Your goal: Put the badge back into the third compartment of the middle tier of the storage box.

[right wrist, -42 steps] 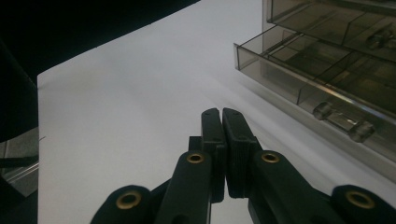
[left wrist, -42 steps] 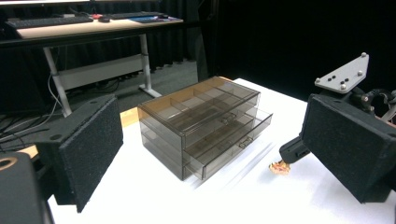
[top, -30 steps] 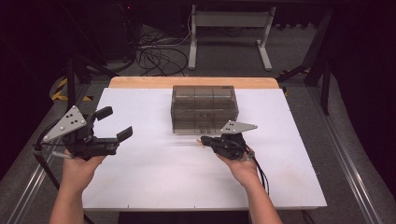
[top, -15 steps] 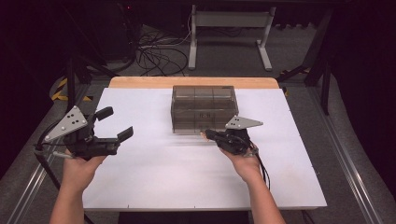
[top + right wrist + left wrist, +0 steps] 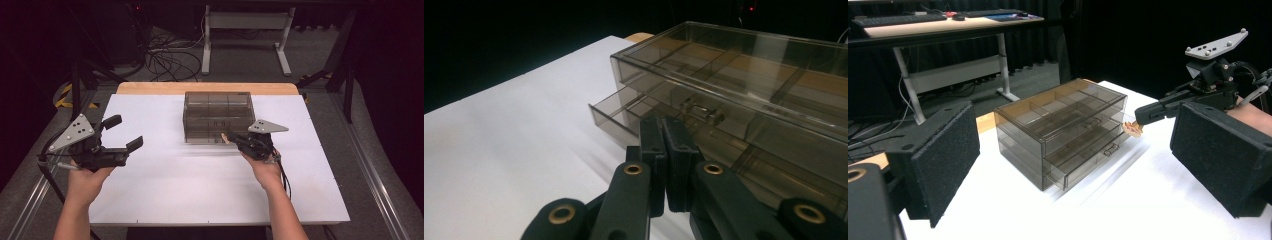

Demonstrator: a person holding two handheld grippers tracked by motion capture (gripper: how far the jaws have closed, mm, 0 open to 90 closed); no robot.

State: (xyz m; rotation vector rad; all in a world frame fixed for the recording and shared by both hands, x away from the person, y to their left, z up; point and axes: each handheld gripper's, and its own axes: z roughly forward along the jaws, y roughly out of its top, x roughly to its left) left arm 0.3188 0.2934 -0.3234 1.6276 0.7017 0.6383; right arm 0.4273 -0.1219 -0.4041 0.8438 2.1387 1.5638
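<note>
Dark curtains and a tangle of floor cables frame the white counter [image 5: 165, 200] at which we work, with a strip of bare wood along its far edge. Near the middle of that far side stands a smoky, see-through drawer box [image 5: 218, 116], its top split into compartments and its front carrying two drawers; in the left claw view the lower drawer [image 5: 1088, 157] stands pulled slightly out of the box, and each drawer shows a small clear handle. Our right claw [image 5: 231, 138] is up against the box's front face, near its right end, jaws pressed together on a small tan-and-orange piece [image 5: 1132, 129] that sticks out from the tips; what the piece is we cannot tell at this size. In the right claw view that claw's two black jaws [image 5: 663, 162] meet flat against each other, pointing at the drawer fronts, with the open drawer's corner jutting toward the bare counter on the left. Our left claw [image 5: 122, 133] hovers over the counter's left edge, well apart from the box, jaws spread wide with nothing between them; its two rough black pads [image 5: 940, 155] frame the box in its own view. Each claw carries a grey three-cornered plate on top, and our forearms come in from the near edge.
</note>
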